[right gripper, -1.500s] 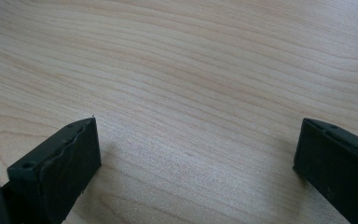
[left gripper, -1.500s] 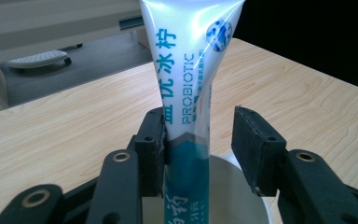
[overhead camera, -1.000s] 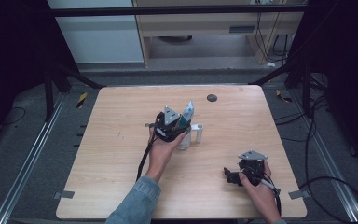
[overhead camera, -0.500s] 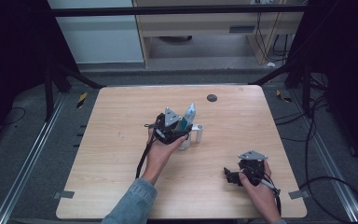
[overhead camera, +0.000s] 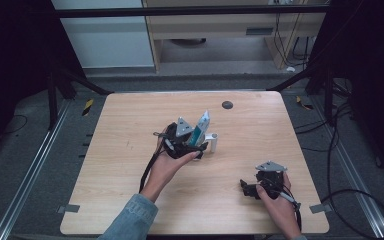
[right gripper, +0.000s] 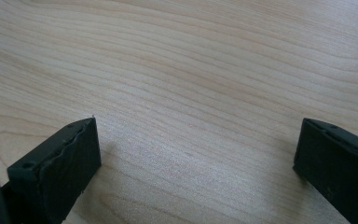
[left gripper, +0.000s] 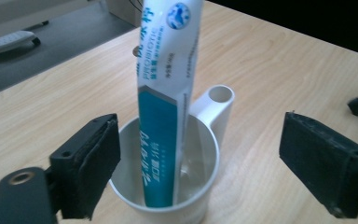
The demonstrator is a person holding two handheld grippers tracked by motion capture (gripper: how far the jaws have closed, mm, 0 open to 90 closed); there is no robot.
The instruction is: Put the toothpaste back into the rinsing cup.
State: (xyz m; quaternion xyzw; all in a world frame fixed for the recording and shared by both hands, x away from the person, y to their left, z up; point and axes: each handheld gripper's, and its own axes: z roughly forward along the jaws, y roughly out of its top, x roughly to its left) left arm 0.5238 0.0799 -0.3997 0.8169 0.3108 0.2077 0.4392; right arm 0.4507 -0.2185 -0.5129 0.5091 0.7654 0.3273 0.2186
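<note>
A white and teal toothpaste tube (left gripper: pixel 163 102) stands leaning in a white cup (left gripper: pixel 168 207) with a side handle (left gripper: pixel 216 100). My left gripper (left gripper: pixel 200 140) is open, and its jaws have just been opening. The pads stand well apart on either side of the cup, and neither touches the tube. From above, the tube (overhead camera: pixel 200 127) and cup (overhead camera: pixel 211 140) sit at mid-table, just past my left gripper (overhead camera: pixel 197 142). My right gripper (overhead camera: pixel 245 187) rests low near the front right of the table. It is open (right gripper: pixel 198 140) with bare wood between its jaws.
A small dark round disc (overhead camera: pixel 227 105) lies on the wooden table (overhead camera: pixel 130 165) toward the far edge. Cables trail from both grippers. Beyond the table are a dark floor, metal rails and a shelf unit.
The left gripper's jaws have spread apart and let go of the toothpaste tube, which stays standing in the cup. The left hand has drawn back slightly. The right hand has not moved.
</note>
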